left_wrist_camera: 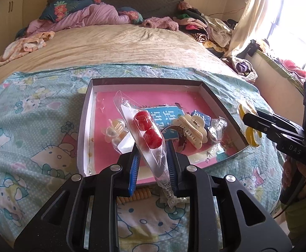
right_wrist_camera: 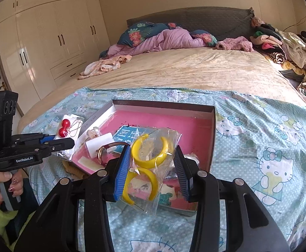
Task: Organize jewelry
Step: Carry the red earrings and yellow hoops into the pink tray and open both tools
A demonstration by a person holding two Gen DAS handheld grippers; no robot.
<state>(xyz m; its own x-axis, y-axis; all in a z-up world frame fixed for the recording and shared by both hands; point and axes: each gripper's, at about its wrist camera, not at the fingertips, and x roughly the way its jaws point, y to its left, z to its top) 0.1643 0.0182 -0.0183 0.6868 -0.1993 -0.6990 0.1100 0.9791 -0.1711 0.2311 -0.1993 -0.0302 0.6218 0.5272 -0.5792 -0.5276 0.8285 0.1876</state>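
On a bed's Hello Kitty sheet (right_wrist_camera: 258,147) lies a pink-lined box (left_wrist_camera: 216,98); above it the left gripper (left_wrist_camera: 153,157) jaws clench a bagged red earring pair (left_wrist_camera: 147,130), the "GenRobot.AI"-marked right gripper (right_wrist_camera: 153,166) jaws a bagged yellow hoop pair (right_wrist_camera: 151,153).

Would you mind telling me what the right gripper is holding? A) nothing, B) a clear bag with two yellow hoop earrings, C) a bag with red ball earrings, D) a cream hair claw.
B: the right gripper clamps the clear bag of yellow hoop earrings.
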